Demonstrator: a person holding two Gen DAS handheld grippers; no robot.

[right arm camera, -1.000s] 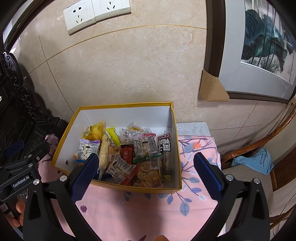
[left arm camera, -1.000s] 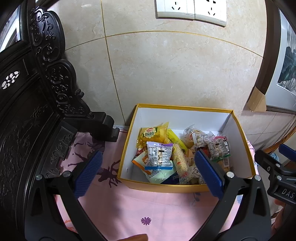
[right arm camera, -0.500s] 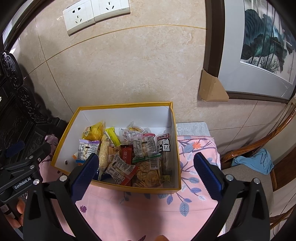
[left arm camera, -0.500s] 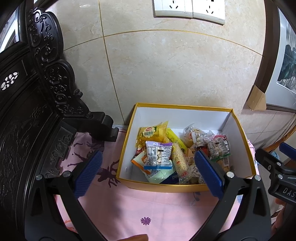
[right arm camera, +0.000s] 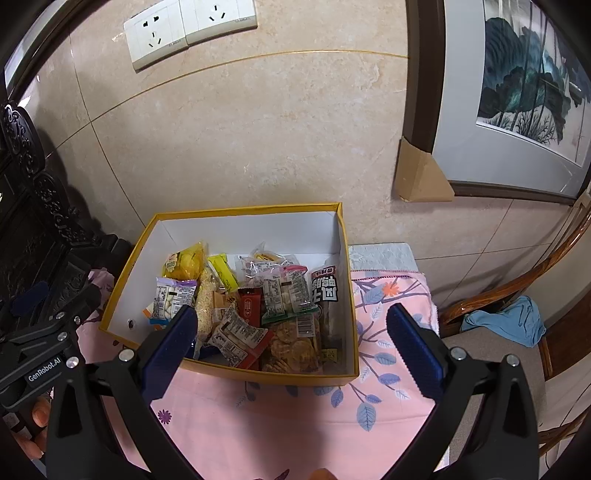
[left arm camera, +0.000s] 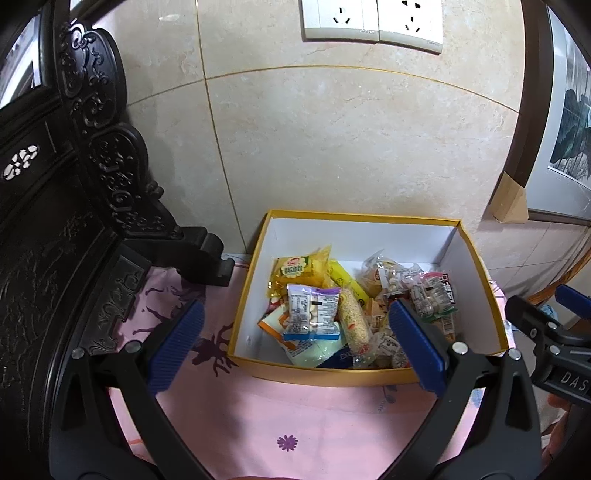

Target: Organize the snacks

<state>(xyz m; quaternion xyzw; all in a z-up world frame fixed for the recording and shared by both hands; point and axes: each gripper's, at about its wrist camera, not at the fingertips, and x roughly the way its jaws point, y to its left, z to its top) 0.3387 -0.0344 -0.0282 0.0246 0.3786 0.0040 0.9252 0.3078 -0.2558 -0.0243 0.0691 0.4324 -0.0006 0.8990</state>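
A yellow-rimmed box (left arm camera: 317,371) with white inner walls sits at the centre of both views, on a pink flowered cloth (left arm camera: 280,417) and close to a beige tiled wall (left arm camera: 332,147). The snacks (left arm camera: 332,306) lie heaped inside it, filling the right and middle of the floor, while the left strip of the floor is bare in the left wrist view.

Among them, a purple-and-blue packet (left arm camera: 313,314) lies on top at the left of the heap, a yellow bag (left arm camera: 295,271) behind it, and a long pale puffed stick (left arm camera: 354,319) just to its right. In the right wrist view a red bar (right arm camera: 250,306), a clear pack of round crackers (right arm camera: 295,345) and a dark packet (right arm camera: 327,295) against the box's right wall also show.

The left gripper (left arm camera: 295,345) hangs low in its frame with its blue pads wide apart and nothing between them; the left pad is over the cloth, the right pad over the box's near right corner. The right gripper (right arm camera: 291,345) is likewise spread wide and empty, its left pad over the near part of the heap, its right pad over the cloth.

Carved dark furniture (left arm camera: 74,184) fills the left of the frame, sockets (left arm camera: 373,18) sit at the top, and a framed picture (right arm camera: 524,92) is at the upper right.
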